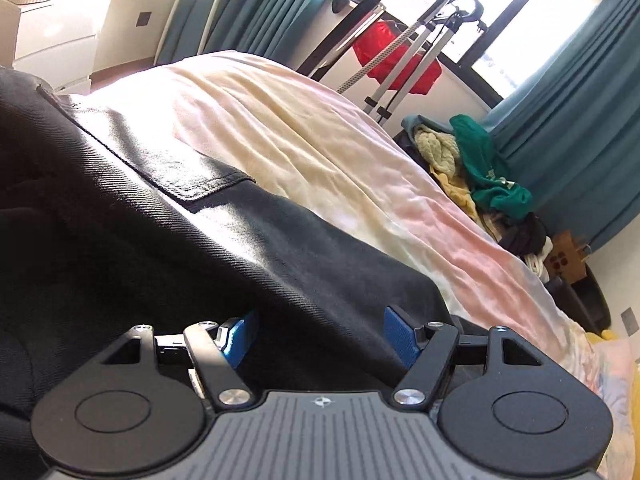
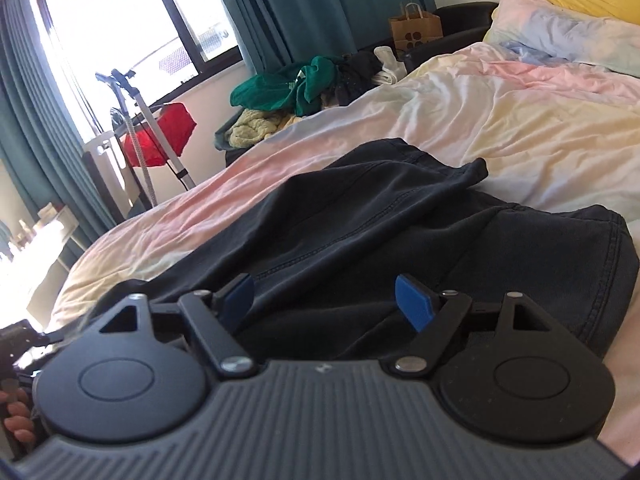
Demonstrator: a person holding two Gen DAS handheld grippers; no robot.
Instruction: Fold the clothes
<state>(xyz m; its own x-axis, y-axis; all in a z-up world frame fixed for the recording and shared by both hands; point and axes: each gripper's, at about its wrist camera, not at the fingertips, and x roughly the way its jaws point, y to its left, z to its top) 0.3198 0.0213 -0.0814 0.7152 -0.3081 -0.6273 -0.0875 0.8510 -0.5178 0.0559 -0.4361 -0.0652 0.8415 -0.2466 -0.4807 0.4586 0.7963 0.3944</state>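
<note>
Jeans point(image 2: 360, 232) lie rumpled on bed point(image 1: 320, 128), fold unfinished; my left gripper point(image 1: 318, 334) and right gripper point(image 2: 326, 300) both spread.

Dark denim garment point(image 2: 400, 220), rumpled and partly folded, flat on pastel bedspread point(image 2: 520, 128).

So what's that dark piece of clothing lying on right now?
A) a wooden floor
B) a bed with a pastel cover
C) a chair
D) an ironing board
B: the dark garment lies spread on the pastel pink and yellow bed cover, with both grippers' jaws open over it.
</note>
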